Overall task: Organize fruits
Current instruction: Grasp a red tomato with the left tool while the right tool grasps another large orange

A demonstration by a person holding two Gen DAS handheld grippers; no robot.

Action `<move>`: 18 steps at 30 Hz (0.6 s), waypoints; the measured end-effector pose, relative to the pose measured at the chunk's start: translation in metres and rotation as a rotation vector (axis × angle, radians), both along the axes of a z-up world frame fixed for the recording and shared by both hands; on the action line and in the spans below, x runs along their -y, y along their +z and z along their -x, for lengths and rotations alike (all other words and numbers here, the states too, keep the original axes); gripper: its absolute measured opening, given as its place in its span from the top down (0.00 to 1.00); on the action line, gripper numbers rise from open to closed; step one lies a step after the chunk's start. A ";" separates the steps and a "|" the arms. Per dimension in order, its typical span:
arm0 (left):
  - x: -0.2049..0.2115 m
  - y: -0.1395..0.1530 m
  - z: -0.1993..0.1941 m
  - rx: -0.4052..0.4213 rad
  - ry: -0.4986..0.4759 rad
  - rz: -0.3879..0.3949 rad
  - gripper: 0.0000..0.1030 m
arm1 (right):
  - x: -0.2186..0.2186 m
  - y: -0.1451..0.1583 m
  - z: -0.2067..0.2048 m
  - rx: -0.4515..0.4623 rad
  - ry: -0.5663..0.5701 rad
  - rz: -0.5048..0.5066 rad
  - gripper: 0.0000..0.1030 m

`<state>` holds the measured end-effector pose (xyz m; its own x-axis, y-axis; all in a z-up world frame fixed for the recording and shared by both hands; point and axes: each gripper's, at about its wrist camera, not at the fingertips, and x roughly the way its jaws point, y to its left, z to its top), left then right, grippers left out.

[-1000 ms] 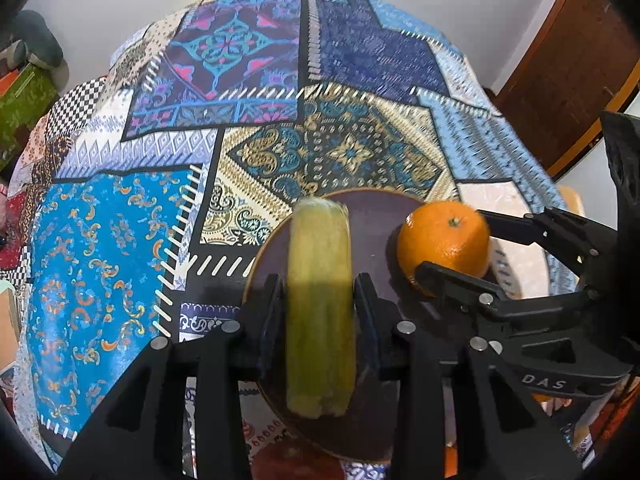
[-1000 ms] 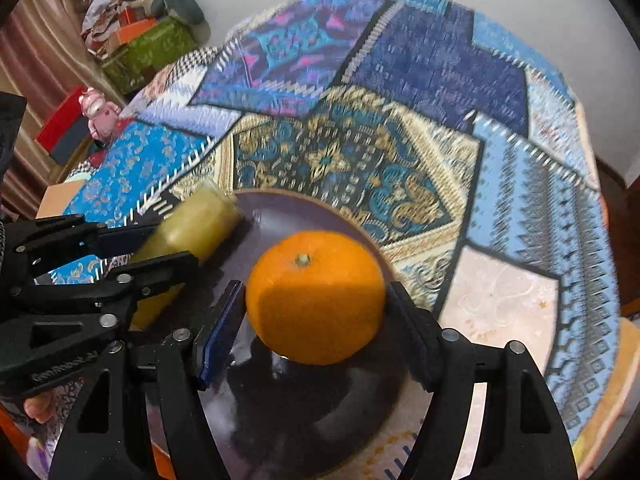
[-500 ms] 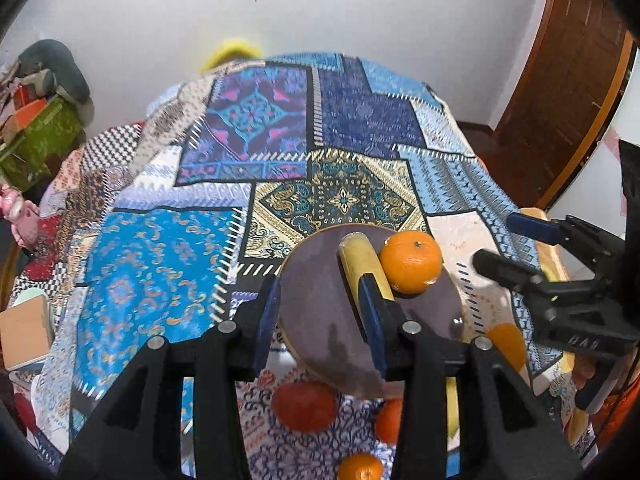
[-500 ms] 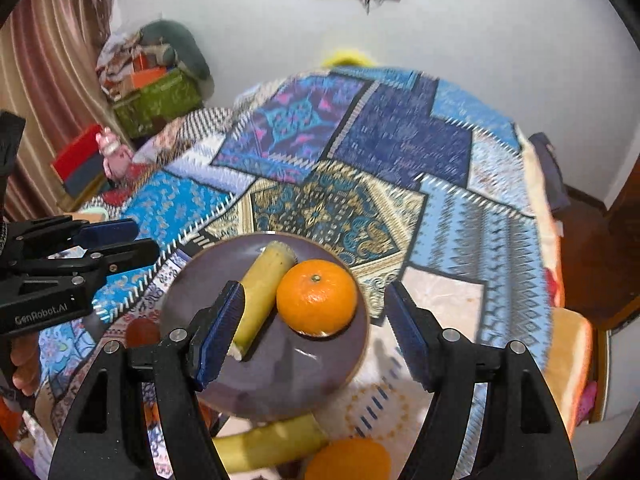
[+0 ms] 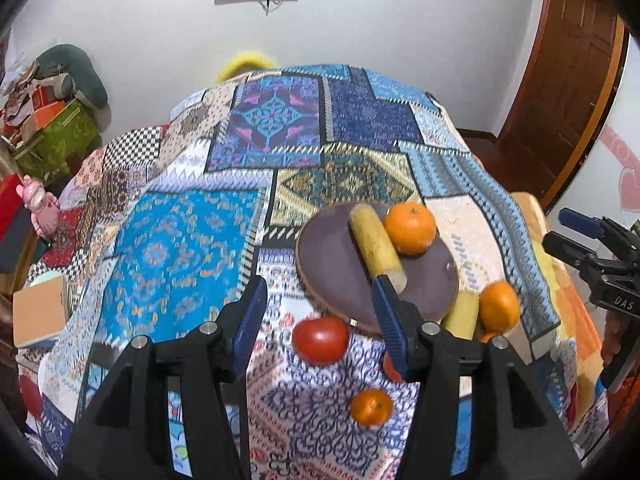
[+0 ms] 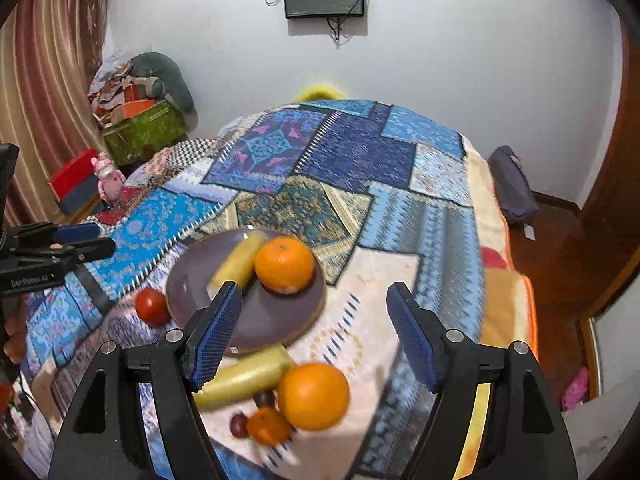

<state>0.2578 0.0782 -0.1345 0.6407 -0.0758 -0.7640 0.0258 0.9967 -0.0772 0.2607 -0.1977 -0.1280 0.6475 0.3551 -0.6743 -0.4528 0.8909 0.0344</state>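
Now: banana (image 5: pixel 375 245) and orange (image 5: pixel 409 228) lie touching on the dark plate (image 5: pixel 332 248). Left gripper (image 5: pixel 320 320) and right gripper (image 6: pixel 314 332) both opening, empty. Tomato (image 5: pixel 320 340), seemingly, sits near the plate's left edge.

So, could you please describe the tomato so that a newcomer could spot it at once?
Find the round dark plate on the patchwork blanket. The tomato lies on the blanket just off the plate's near rim. It is the only smooth red fruit; its neighbours are oranges and bananas.
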 end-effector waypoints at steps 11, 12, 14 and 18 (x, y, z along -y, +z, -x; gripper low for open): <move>-0.007 -0.060 0.008 -0.126 0.020 0.050 0.47 | 0.021 -0.060 0.011 -0.165 -0.031 0.006 0.29; -0.007 -0.063 0.007 -0.132 0.019 0.051 0.47 | 0.021 -0.067 0.011 -0.181 -0.034 0.007 0.29; -0.006 -0.071 0.005 -0.147 0.018 0.052 0.47 | 0.021 -0.077 0.011 -0.209 -0.038 -0.001 0.29; -0.004 -0.082 -0.004 -0.166 0.015 0.049 0.47 | 0.022 -0.089 0.008 -0.245 -0.041 -0.022 0.29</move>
<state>0.2616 0.0824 -0.2164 0.5071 -0.1064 -0.8553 -0.0067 0.9918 -0.1274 0.2527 -0.2193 -0.2166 0.4796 0.3485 -0.8053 -0.3919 0.9062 0.1588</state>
